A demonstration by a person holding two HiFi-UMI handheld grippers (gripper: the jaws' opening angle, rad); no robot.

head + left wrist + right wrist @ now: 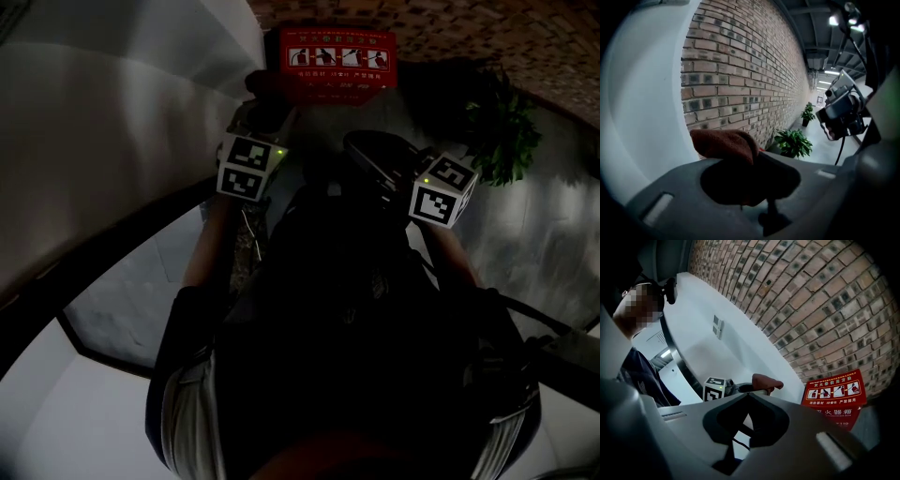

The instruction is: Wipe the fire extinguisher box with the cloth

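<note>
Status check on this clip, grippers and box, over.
Left gripper shut on cloth, held near fire extinguisher box. Right gripper shut, empty. Cloth-to-box contact unclear; potted plant stands clear.

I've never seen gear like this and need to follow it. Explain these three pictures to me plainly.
No robot here: a person holds a two-jaw gripper in each hand. The dark picture comes from a camera on the person's head, looking down; the other two cameras ride on the grippers. The left gripper is shut on a reddish-brown cloth. The right gripper is shut and holds nothing. Ahead, a red fire extinguisher box sits by a brick wall, with a leafy plant nearby.
</note>
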